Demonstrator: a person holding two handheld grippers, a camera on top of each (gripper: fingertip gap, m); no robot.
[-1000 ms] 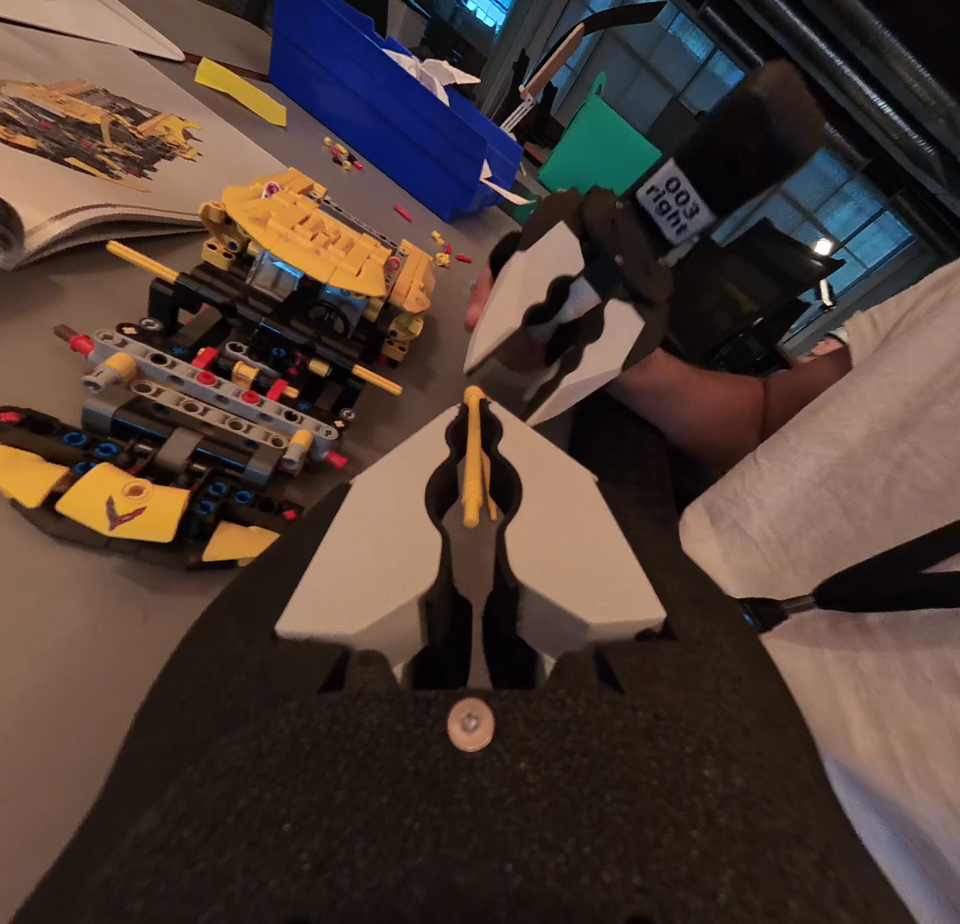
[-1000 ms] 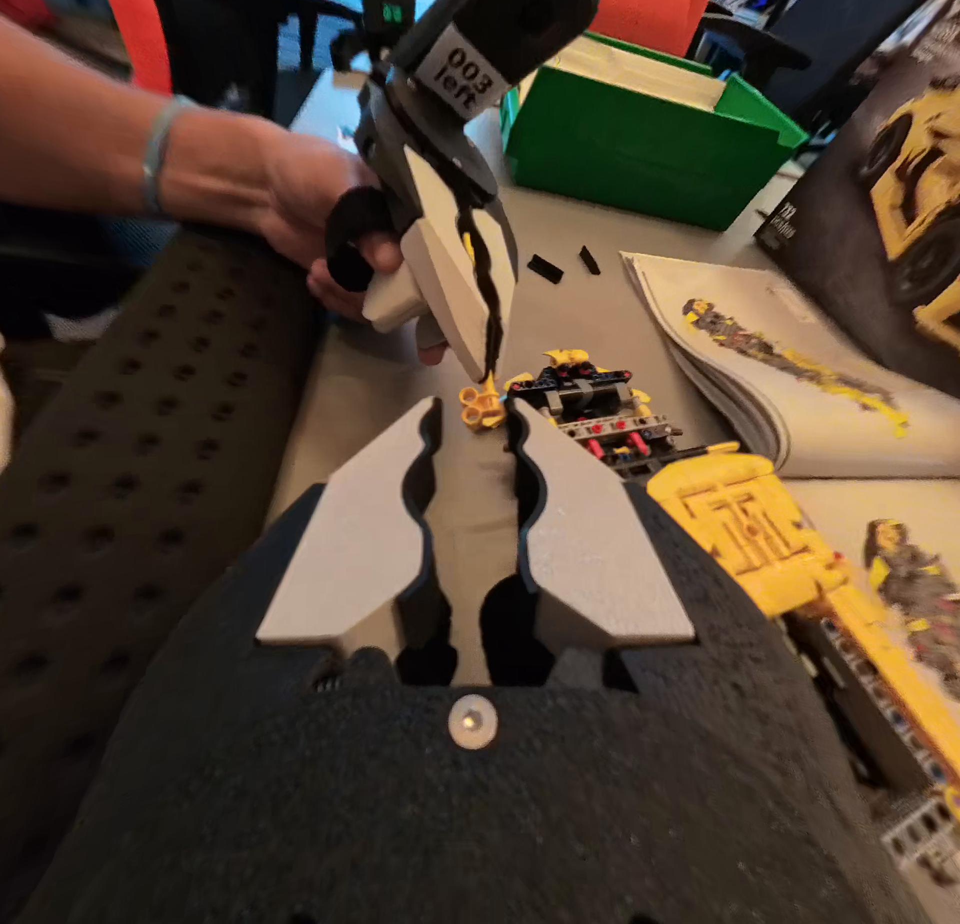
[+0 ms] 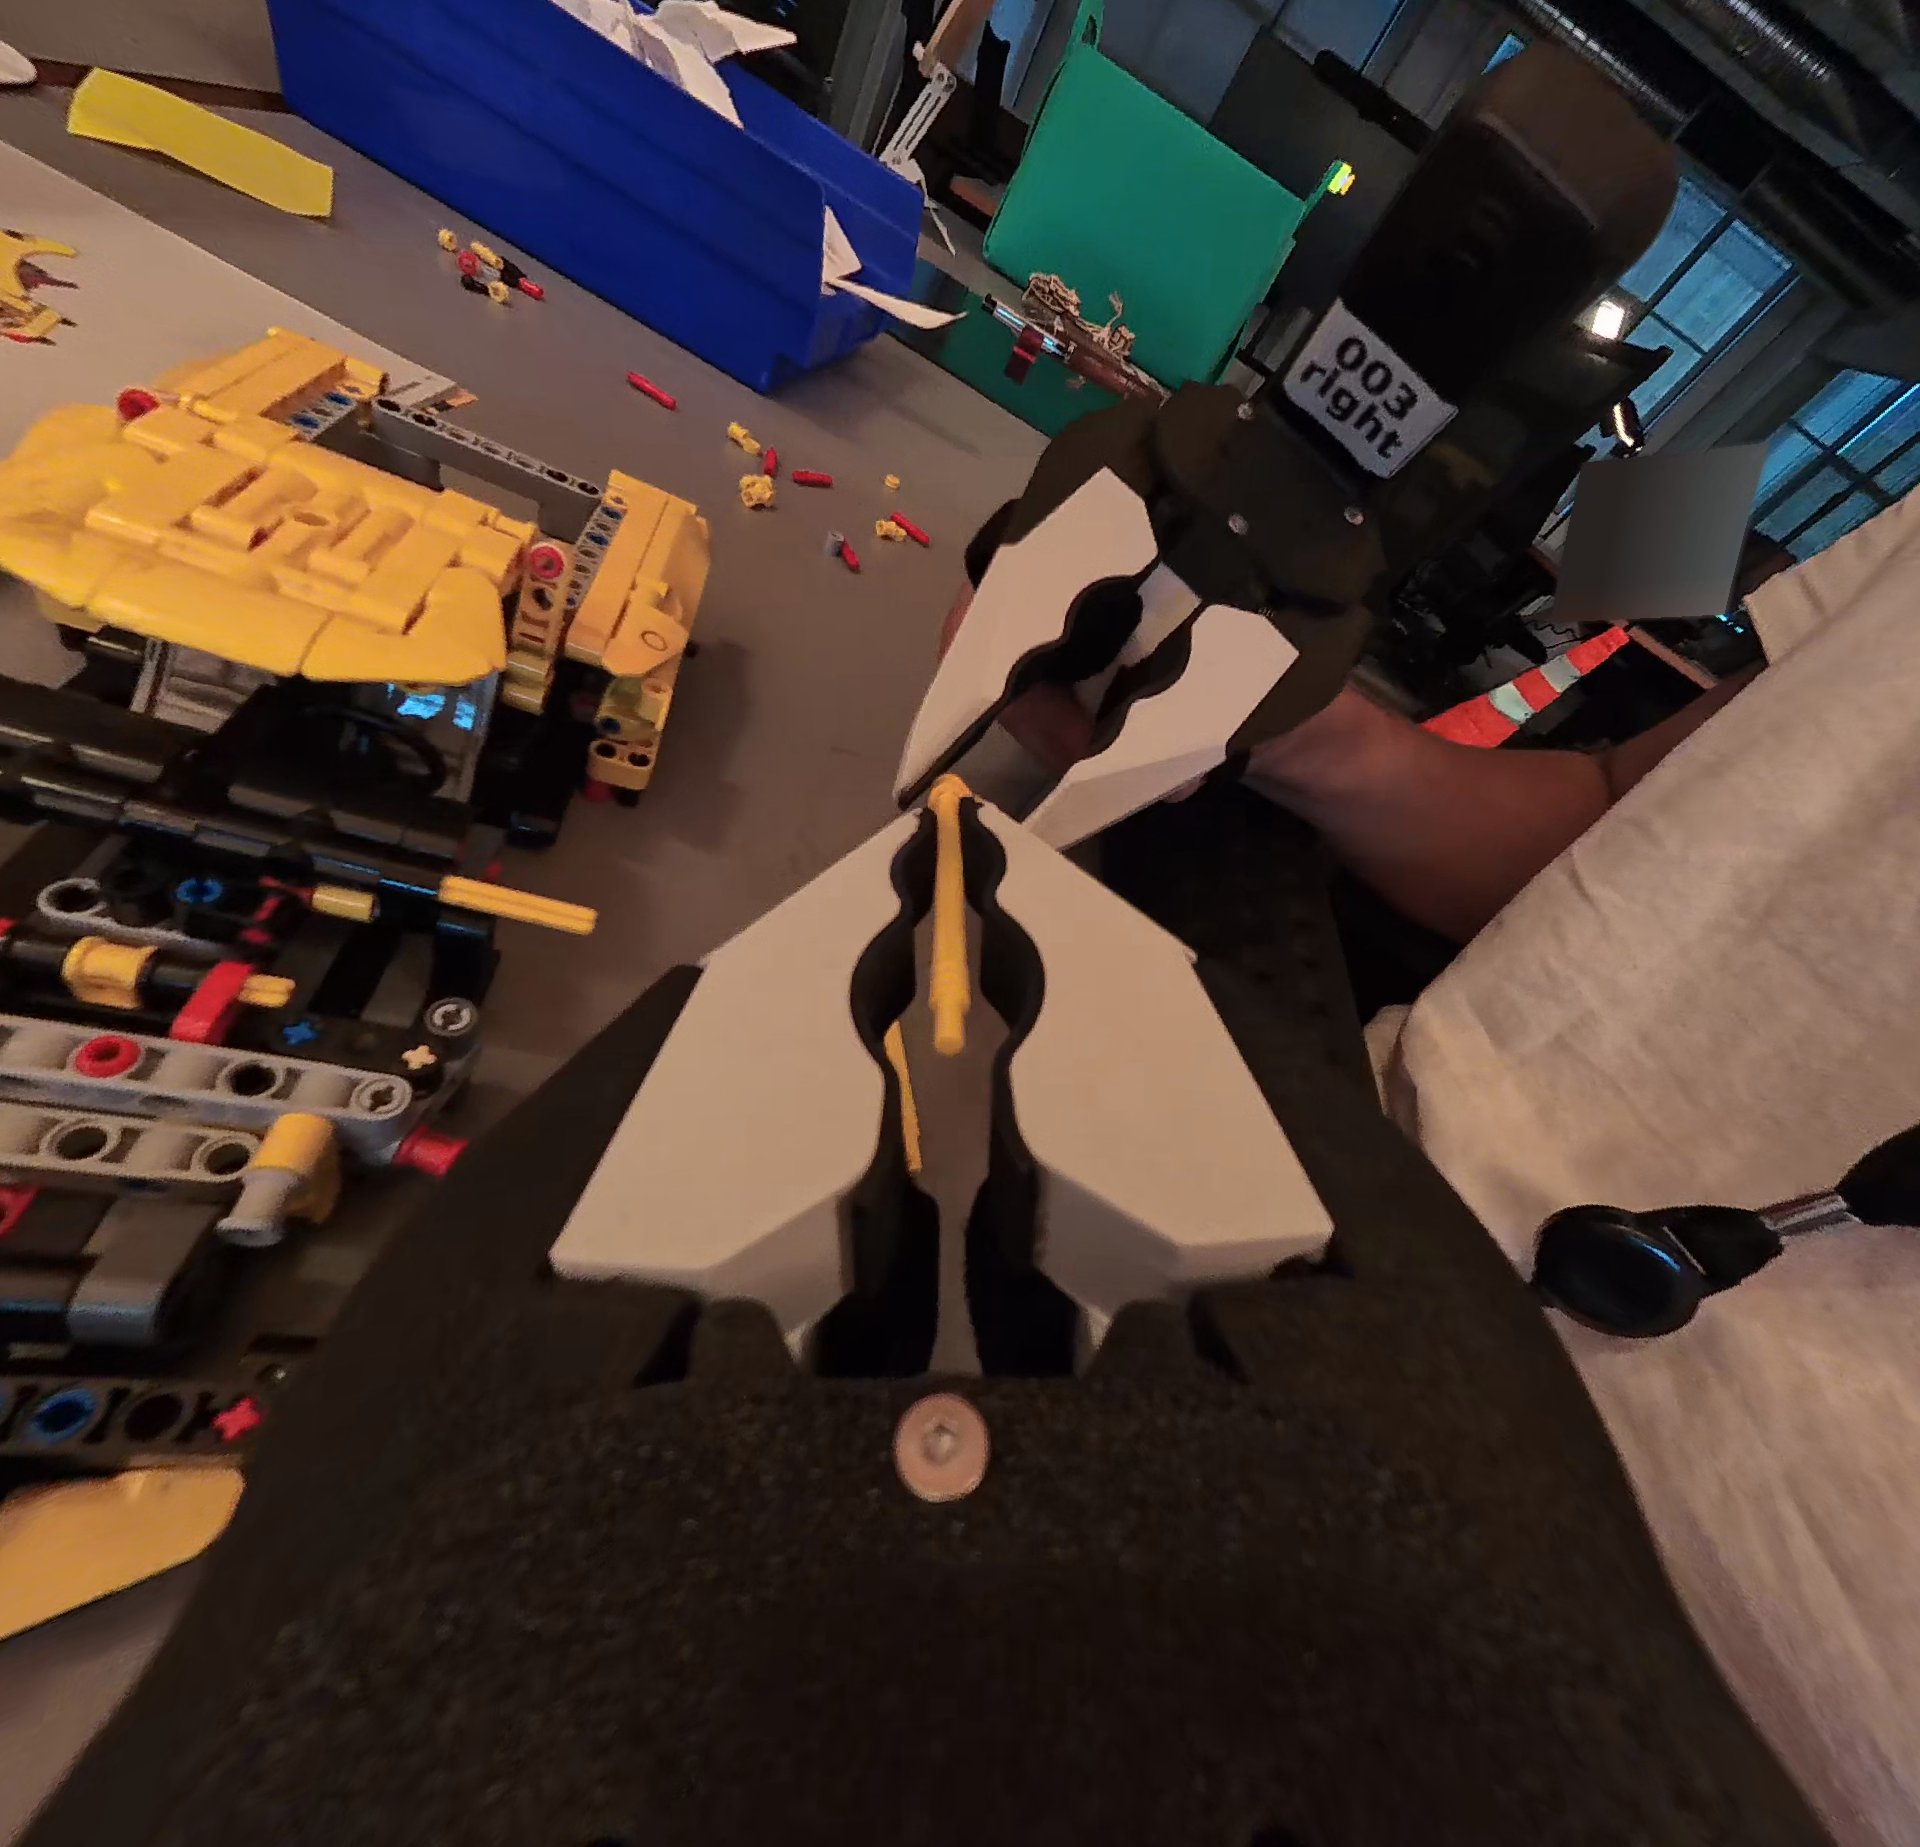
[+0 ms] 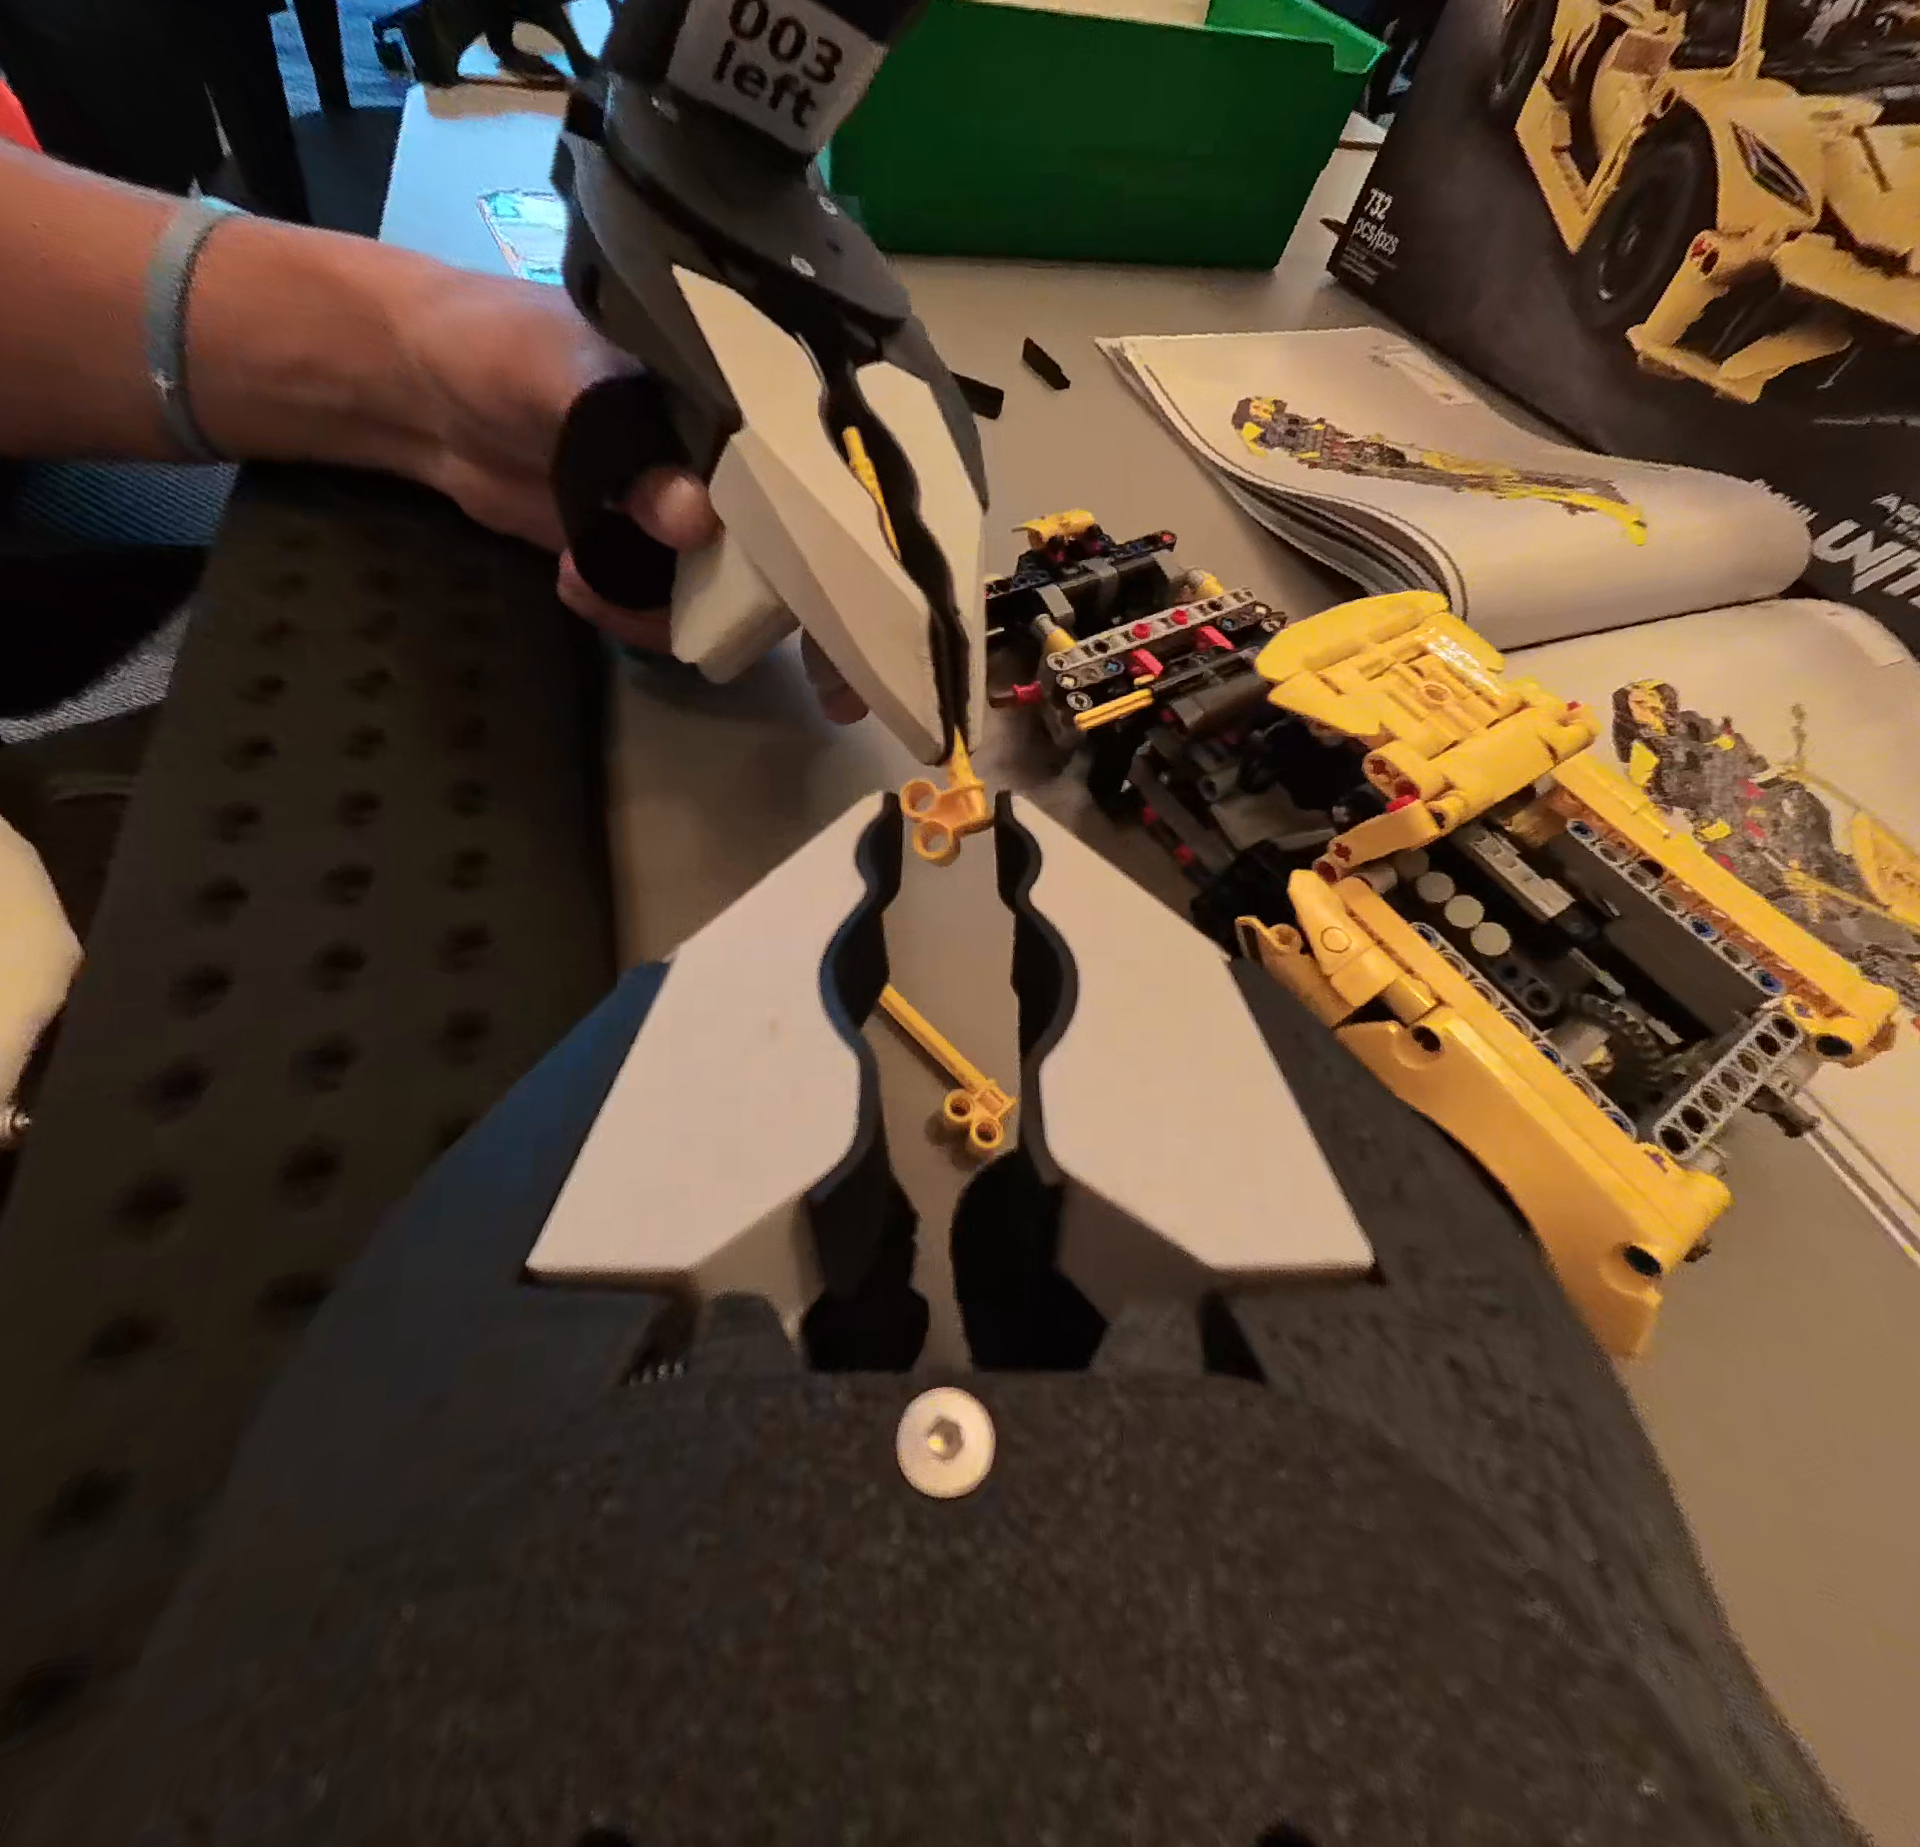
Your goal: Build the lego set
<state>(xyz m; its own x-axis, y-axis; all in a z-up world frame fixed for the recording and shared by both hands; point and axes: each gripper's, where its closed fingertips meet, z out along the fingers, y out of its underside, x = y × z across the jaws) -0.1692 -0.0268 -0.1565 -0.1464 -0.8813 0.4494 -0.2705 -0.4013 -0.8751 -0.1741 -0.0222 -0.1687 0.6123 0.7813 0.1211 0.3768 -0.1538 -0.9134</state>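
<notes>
The left gripper (image 4: 961,748) is tilting steeply downward toward the counter (image 4: 1122,374), gripped by a hand (image 4: 582,509) whose forearm is reaching in from the side with a grey band at the wrist. Its fingers (image 3: 748,1091) are clenching a thin yellow rod (image 3: 948,924), which is running lengthwise between them, its far end poking out past the fingertips. In the right wrist view that protruding end is carrying a small yellow connector (image 4: 943,810) with round holes, hanging just ahead of the tips of the right gripper (image 4: 945,810).

The right gripper (image 3: 977,789) is angling downward to meet the left one tip to tip. Its fingers (image 4: 1174,1059) are standing parted, grasping nothing, with the connector sitting just at the mouth of the gap. Below and between these fingers, a second yellow rod with connector (image 4: 951,1075) is lying flat on the counter.

Beside the fingers, on the side away from the forearm, one partly built yellow and black car (image 4: 1455,862) is resting on the counter. Beyond it are lying one open instruction booklet (image 4: 1455,488) and one box (image 4: 1662,156) picturing the finished model. Two bins are standing farther back: one green (image 4: 1091,135), one blue (image 3: 582,145). Small red and yellow loose pieces (image 3: 810,488) are lying scattered near the blue bin.
</notes>
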